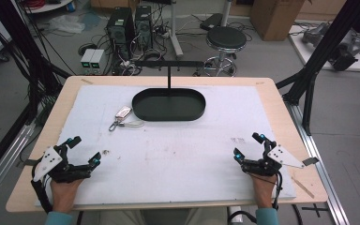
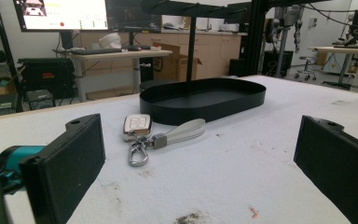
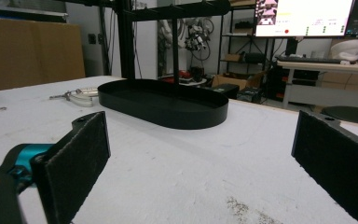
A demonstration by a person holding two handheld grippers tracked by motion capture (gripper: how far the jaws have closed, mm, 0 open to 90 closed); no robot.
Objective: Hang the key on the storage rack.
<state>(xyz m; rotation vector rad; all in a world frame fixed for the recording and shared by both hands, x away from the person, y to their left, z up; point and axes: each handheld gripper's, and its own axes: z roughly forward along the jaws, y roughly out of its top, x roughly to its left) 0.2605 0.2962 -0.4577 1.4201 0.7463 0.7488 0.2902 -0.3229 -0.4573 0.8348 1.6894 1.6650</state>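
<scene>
At lower frame, both tongs, left [image 1: 83,151] and right [image 1: 248,146], gape wide and empty; key fob [image 1: 123,112] lies untouched beside tray [image 1: 168,114]; nothing begun.

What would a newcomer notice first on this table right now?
Probably the black oval tray with its upright T-shaped stand, at the far middle of the white mat. Next, the key fob lying just left of it, then the left gripper and right gripper at the near corners, jaws open and empty.

Even, bright overhead light; soft shadows; slightly soft focus throughout
</scene>
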